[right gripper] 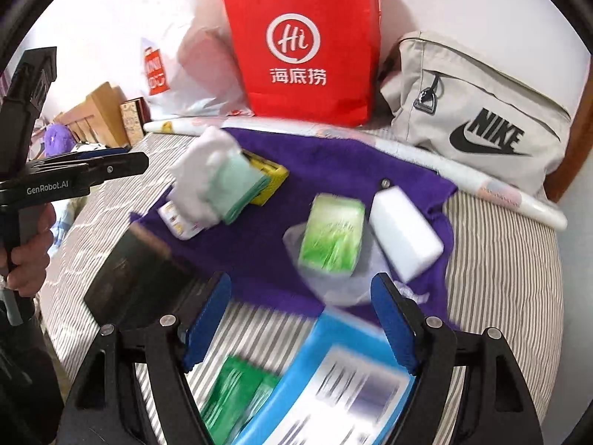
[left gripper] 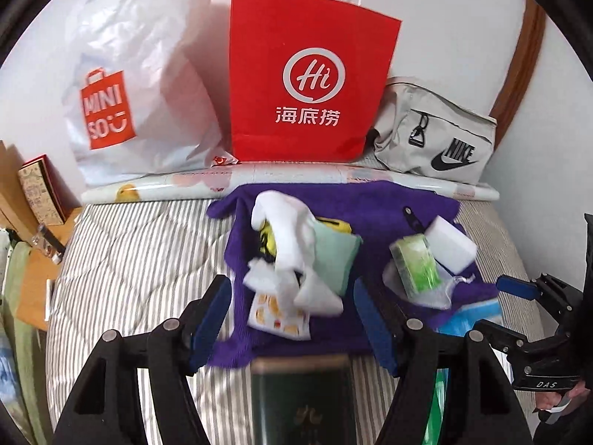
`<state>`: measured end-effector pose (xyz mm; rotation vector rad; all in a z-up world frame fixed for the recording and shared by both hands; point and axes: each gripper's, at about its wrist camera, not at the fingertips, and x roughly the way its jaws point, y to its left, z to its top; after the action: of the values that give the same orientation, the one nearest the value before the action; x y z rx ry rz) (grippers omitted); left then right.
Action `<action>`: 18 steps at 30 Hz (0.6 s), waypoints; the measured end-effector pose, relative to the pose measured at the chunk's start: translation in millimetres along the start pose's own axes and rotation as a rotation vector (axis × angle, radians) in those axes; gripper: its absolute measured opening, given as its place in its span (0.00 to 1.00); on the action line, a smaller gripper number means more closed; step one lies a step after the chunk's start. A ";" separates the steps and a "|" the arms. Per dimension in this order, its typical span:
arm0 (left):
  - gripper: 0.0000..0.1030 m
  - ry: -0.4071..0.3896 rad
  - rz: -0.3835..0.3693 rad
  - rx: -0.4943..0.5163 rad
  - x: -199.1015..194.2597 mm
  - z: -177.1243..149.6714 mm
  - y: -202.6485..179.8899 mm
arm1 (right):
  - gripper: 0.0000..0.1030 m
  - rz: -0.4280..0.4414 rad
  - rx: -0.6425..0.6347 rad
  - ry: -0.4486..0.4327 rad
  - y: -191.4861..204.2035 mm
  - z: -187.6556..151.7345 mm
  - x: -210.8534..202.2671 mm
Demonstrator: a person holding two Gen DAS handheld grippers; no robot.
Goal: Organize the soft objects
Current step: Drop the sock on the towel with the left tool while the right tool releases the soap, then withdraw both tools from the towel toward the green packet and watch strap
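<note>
Striped bed (left gripper: 122, 259) under purple towel (left gripper: 370, 207), dark box (left gripper: 300, 400), blue packet (right gripper: 344, 382).

A purple cloth (left gripper: 370, 215) lies on the grey-and-white striped bed (left gripper: 129, 259). At 12 o'clock stands a red bag (left gripper: 307, 74) with white lettering; at 2 o'clock, a beige pouch (left gripper: 437, 137) with a black logo. The fingers (right gripper: 207, 319) carry blue pads.

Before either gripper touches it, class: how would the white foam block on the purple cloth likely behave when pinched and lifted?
The white foam block looks like sponge, so it probably squashes and weighs little. Flat faces suggest no rolling. It leans on the green pack, which may shift.
</note>
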<state>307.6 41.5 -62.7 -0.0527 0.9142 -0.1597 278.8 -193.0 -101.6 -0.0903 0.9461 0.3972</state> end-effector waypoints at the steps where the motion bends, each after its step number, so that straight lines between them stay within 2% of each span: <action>1: 0.65 -0.001 -0.001 0.000 -4.9 -5.7 -1.1 | 0.75 0.011 0.000 0.001 4.0 -5.8 -1.9; 9: 0.65 -0.006 0.000 -0.010 -40.3 -52.0 -4.8 | 0.73 0.037 -0.038 0.010 45.1 -62.3 -31.1; 12: 0.65 -0.013 -0.021 -0.035 -48.8 -72.3 -5.4 | 0.73 0.052 -0.032 0.013 55.7 -89.1 -42.6; 15: 0.65 0.000 -0.047 -0.043 -51.3 -89.5 -8.1 | 0.74 0.079 0.011 0.061 59.3 -115.1 -42.7; 18: 0.65 -0.001 -0.040 -0.040 -54.2 -106.8 -9.2 | 0.74 0.076 0.035 0.103 63.6 -137.6 -35.7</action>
<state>189.4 43.4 -84.3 -0.1078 0.9160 -0.1790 130.6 -178.6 -147.5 -0.0436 1.0602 0.4493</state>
